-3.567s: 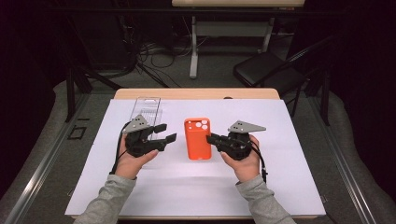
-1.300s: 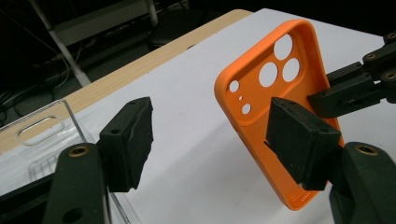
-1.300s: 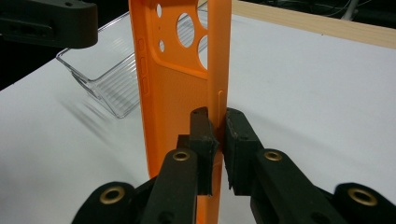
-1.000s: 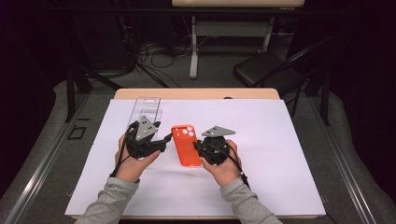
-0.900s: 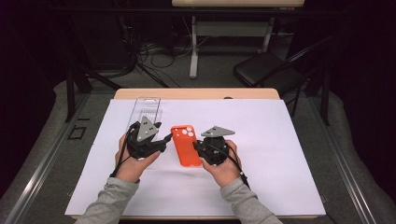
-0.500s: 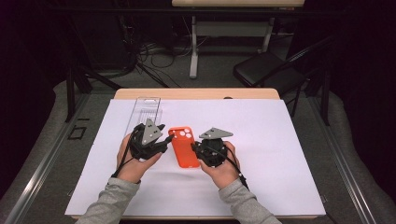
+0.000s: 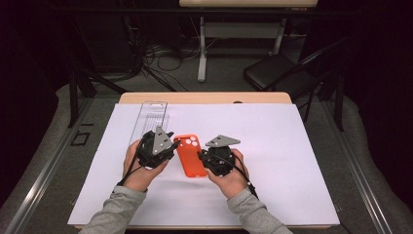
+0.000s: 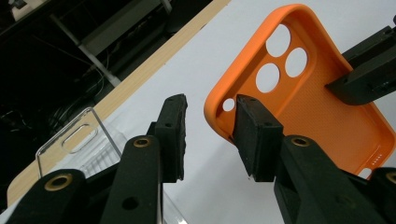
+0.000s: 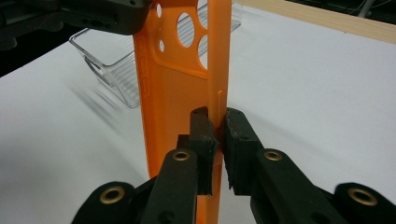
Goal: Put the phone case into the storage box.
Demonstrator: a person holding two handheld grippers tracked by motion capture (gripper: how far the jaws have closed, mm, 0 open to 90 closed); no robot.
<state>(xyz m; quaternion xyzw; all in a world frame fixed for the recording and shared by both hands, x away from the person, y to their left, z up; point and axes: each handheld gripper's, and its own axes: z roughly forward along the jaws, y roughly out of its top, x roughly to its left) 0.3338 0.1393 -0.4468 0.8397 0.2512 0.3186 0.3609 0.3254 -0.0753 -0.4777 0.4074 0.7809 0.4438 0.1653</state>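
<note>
The white sheet (image 7: 292, 161) bears everything. Left of the orange case (image 7: 190, 158) lies a clear case (image 7: 151, 114), empty. The right gripper (image 9: 217, 135) is clamped on the orange case's side wall. The left gripper (image 8: 208, 135) has just been closing, its jaws apart astride the corner wall, not pressing. If they close off-centre, the soft wall may buckle or slip free.

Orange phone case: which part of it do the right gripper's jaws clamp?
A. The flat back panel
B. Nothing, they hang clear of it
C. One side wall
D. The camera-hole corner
C: in the right gripper view the right gripper has its two pads pressed on either face of the orange phone case's thin side wall.
</note>
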